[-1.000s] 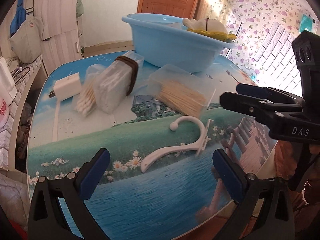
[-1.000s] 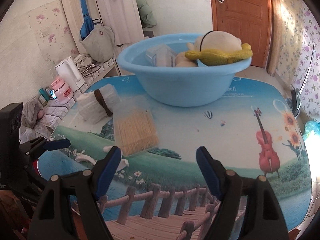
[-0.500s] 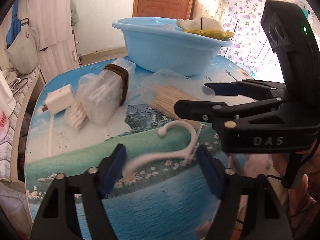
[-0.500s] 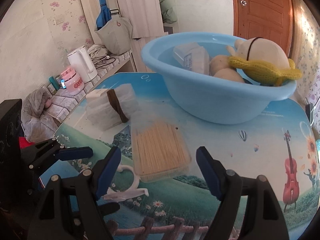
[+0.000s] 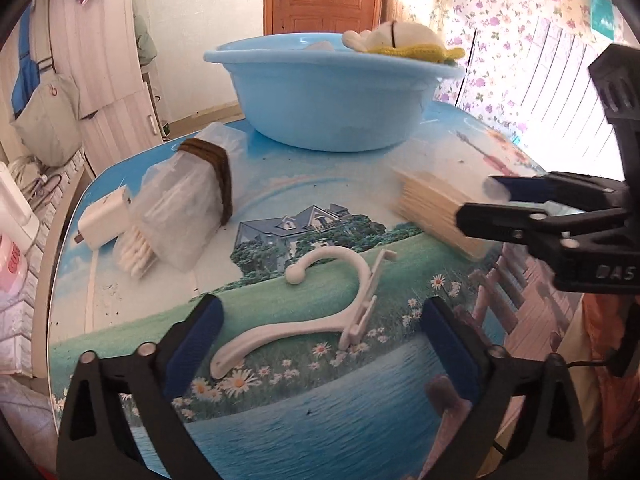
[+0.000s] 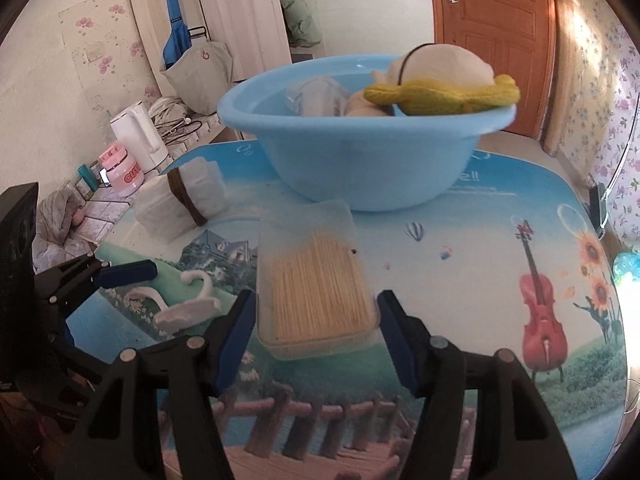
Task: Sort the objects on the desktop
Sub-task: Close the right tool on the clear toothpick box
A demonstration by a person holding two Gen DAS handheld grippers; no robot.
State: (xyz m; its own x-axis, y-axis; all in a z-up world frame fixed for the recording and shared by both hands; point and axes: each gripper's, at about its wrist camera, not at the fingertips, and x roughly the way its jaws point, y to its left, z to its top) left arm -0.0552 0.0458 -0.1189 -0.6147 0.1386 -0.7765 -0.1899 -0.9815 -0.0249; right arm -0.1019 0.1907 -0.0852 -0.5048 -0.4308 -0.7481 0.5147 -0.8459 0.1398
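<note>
A white plastic hanger (image 5: 316, 308) lies on the picture-printed table between the open jaws of my left gripper (image 5: 320, 344); it also shows in the right wrist view (image 6: 186, 300). A clear box of toothpicks (image 6: 316, 276) lies between the open jaws of my right gripper (image 6: 316, 338), not clamped; it shows in the left wrist view (image 5: 436, 208) too. A bundle of cotton swabs (image 5: 184, 200) tied with a brown band and a white charger (image 5: 106, 222) lie at the left. A blue basin (image 6: 360, 152) at the back holds a plush toy (image 6: 440, 80) and a box.
The right gripper's body (image 5: 560, 224) reaches in from the right of the left wrist view. A white kettle (image 6: 138, 136) and a pink jar (image 6: 126, 172) stand on a ledge beyond the table's left edge. A wooden door (image 6: 492, 32) is behind.
Both grippers have moved forward and lower. The hanger now lies between the left jaws and the toothpick box between the right jaws. Nothing has been picked up.
</note>
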